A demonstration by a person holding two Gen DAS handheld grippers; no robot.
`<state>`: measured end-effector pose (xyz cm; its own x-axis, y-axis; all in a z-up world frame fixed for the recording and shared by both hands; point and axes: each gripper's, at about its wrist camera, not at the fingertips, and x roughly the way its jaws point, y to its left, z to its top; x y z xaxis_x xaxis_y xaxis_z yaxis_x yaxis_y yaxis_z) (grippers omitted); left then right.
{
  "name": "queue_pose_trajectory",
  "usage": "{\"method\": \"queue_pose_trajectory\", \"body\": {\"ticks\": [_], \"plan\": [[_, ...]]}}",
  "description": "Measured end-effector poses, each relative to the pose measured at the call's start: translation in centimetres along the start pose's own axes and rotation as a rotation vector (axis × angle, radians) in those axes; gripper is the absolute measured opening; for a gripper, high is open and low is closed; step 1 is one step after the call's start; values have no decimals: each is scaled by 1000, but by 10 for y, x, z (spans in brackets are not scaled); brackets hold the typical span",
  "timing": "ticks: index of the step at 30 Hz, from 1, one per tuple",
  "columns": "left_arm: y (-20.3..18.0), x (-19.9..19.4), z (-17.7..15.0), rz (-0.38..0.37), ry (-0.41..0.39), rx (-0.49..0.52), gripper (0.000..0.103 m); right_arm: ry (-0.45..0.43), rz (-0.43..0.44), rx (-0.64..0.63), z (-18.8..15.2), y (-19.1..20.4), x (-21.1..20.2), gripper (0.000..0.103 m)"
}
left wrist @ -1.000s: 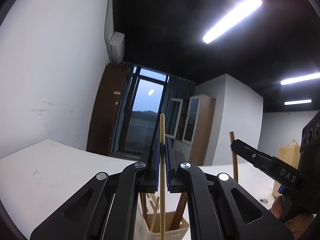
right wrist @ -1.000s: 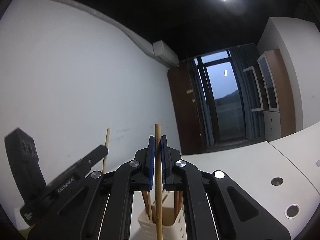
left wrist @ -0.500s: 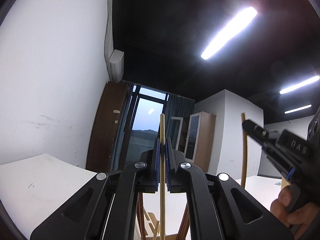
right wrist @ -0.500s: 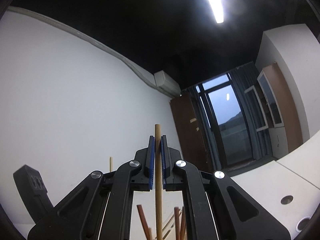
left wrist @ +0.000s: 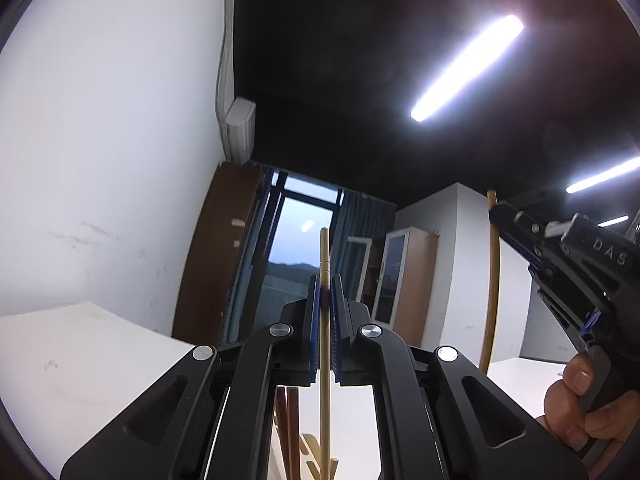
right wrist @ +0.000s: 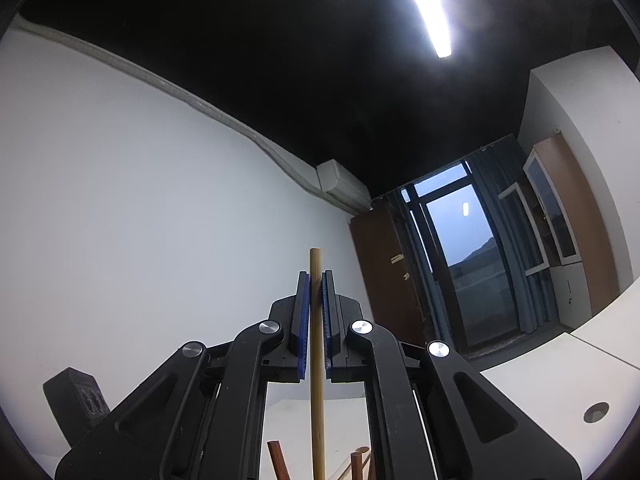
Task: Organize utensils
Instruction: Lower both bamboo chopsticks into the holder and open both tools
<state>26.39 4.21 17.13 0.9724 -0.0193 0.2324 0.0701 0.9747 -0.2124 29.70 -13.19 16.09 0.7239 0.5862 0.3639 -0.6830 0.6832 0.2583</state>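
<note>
Through my left wrist camera, my left gripper (left wrist: 325, 320) points up and forward toward the window (left wrist: 298, 256), its blue pads (left wrist: 315, 328) closed on a pale chopstick (left wrist: 325, 360) that stands upright between them, tip poking out at 12 o'clock. Below, at 6 o'clock, darker chopsticks (left wrist: 288, 428) and other pale ones rise from the bottom edge; what holds them is out of view. At 3 o'clock my right hand (left wrist: 580, 412) squeezes the handle of the right gripper (left wrist: 496, 216), which grips a tan chopstick (left wrist: 494, 292) near its top end.

From my right wrist camera, the right gripper (right wrist: 316, 320) tilts upward at the wall (right wrist: 140, 220), its pads pinched on that chopstick (right wrist: 316, 380), upright, end showing above them. Brown chopstick ends (right wrist: 276, 460) show at 6 o'clock. Part of my left gripper's black body (right wrist: 78, 400) sits at 8 o'clock, beside mine.
</note>
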Motion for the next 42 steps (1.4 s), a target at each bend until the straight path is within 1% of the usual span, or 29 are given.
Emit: {"method": "queue_pose_trajectory", "body": {"ticks": [7, 13, 20, 27, 33, 36, 42], "plan": [[3, 8, -13, 4, 15, 16, 4, 52, 1, -15, -13, -1, 10, 7], [0, 3, -19, 34, 2, 40, 4, 62, -14, -52, -19, 4, 7, 7], [-4, -5, -20, 28, 0, 60, 4, 88, -35, -68, -20, 3, 0, 7], [-6, 0, -16, 38, 10, 77, 5, 123, -40, -64, -23, 4, -3, 7], [-1, -1, -15, 37, 36, 81, 5, 158, -41, -70, -27, 6, 0, 7], [-1, 0, -17, 30, 65, 97, 5, 171, -43, -73, -29, 7, -3, 7], [2, -8, -18, 24, 63, 98, 5, 195, -53, -74, -31, 6, -7, 7]]}}
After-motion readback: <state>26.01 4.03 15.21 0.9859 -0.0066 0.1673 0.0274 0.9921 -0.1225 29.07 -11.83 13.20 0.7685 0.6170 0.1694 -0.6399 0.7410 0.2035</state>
